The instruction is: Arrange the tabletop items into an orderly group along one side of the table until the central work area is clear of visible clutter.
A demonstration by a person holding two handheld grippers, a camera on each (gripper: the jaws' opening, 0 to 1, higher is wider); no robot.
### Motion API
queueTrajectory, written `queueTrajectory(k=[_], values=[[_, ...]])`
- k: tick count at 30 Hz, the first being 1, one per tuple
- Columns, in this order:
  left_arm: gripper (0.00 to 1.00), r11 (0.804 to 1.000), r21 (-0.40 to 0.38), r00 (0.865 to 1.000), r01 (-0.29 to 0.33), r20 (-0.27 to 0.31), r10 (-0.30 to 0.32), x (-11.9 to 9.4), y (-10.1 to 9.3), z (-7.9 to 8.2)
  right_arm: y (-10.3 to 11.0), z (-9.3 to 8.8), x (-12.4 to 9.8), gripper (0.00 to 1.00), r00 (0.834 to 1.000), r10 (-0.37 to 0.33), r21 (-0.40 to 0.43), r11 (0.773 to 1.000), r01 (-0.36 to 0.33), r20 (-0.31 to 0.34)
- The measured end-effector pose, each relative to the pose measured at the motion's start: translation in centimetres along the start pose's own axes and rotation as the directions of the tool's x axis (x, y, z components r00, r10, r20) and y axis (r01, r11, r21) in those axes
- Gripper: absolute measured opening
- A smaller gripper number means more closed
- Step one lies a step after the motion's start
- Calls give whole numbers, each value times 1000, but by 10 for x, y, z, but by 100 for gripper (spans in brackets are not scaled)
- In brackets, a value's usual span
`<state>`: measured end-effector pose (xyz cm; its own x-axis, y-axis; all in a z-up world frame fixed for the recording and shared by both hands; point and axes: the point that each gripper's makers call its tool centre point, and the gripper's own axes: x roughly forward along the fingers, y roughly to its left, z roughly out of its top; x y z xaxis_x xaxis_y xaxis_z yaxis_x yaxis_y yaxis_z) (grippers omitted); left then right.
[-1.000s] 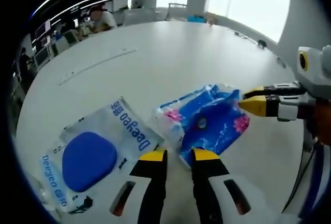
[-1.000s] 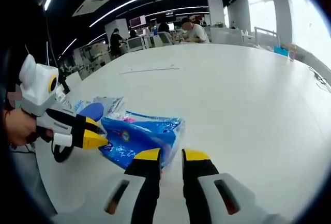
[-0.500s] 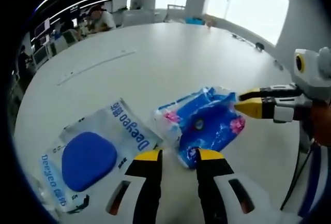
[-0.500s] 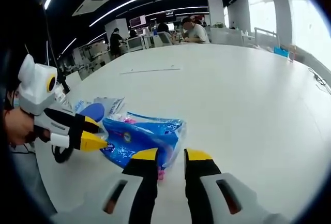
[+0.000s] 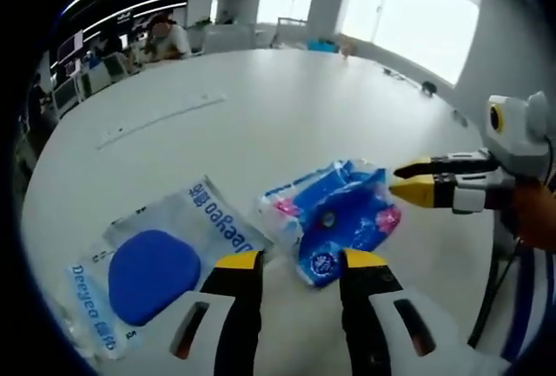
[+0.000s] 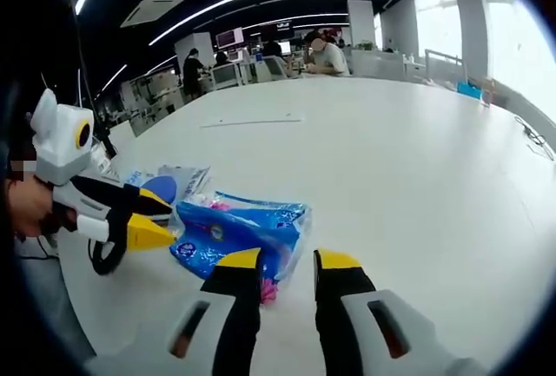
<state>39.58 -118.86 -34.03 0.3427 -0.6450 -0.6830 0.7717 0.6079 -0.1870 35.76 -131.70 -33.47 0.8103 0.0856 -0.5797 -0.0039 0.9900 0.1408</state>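
A blue tissue pack (image 5: 334, 215) with pink flowers lies flat on the white table (image 5: 287, 107). Left of it lies a clear Deeyeo wipes pack (image 5: 165, 254) with a blue oval lid. My left gripper (image 5: 301, 263) stands open, with the tissue pack's near end between its tips. The right gripper (image 5: 395, 181) comes in from the right, at the pack's far end. In the right gripper view the tissue pack (image 6: 239, 233) lies just ahead of my open right gripper (image 6: 288, 260), one corner between the jaws. The left gripper (image 6: 167, 220) sits open at the pack's left edge, with the wipes pack (image 6: 165, 183) behind it.
A thin white strip (image 5: 161, 115) lies further out on the table. A small dark object (image 5: 426, 88) sits near the far right edge. People sit at desks (image 6: 321, 50) beyond the table. A hand (image 6: 26, 207) holds the left gripper above a black loop (image 6: 104, 259).
Both grippers' jaws have spread wider and drawn back a little from the tissue pack, which lies still on the table.
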Motion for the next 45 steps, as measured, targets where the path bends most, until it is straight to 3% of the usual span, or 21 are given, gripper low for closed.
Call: queueTrajectory(k=[11, 21, 32, 45], values=[[41, 998, -15, 997, 61, 54, -60, -15, -3, 12, 5, 10, -10, 24, 1000, -5, -6, 1000, 5, 21], [42, 995, -21, 991, 99, 93, -97, -33, 2, 20, 20, 22, -18, 25, 999, 9, -20, 1000, -8, 44], [44, 993, 16, 982, 117, 149, -118, -62, 15, 36, 47, 41, -23, 28, 997, 40, -41, 998, -37, 72], [46, 993, 30, 975, 115, 187, -118, -98, 36, 38, 82, 57, -25, 28, 994, 70, -65, 996, -64, 87]])
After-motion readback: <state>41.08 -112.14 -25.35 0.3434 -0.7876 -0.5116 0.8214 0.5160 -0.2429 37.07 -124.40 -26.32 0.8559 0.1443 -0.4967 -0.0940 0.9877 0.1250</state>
